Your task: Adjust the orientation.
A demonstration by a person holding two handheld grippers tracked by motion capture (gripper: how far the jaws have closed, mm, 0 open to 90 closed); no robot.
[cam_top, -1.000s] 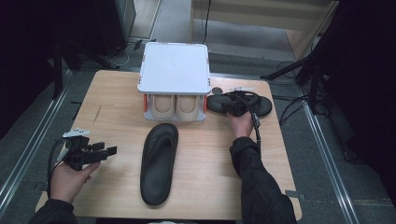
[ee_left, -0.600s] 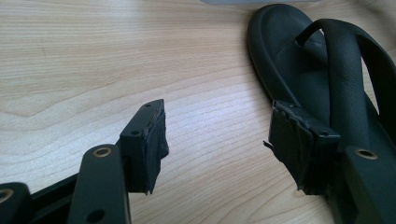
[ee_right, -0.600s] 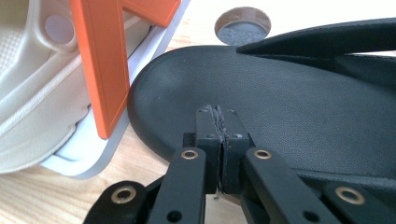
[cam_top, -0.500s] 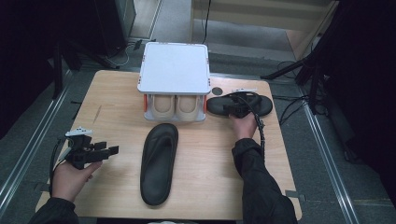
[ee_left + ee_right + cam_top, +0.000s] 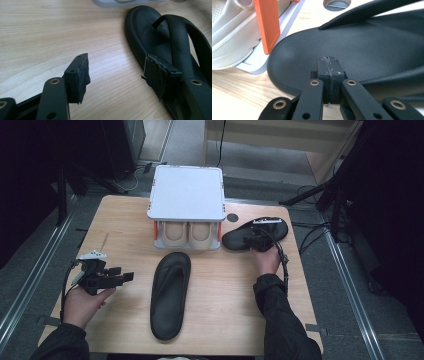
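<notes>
Both sleeves (image 5: 280, 320) are black. Each gripper is black: the left gripper (image 5: 115, 75) has flat linkage arms with brass-ringed screw holes and frayed black pads (image 5: 83, 75), a grey three-cornered plate on top and a black cable; the right gripper (image 5: 328, 65) has scuffed tips.

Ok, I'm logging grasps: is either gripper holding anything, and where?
Nothing held: right gripper shut empty over the far sandal's footbed; left gripper open, beside the near sandal.

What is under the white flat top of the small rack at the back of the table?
Under the white flat top, a pair of beige shoes stands between orange posts; their far ends are hidden.
</notes>
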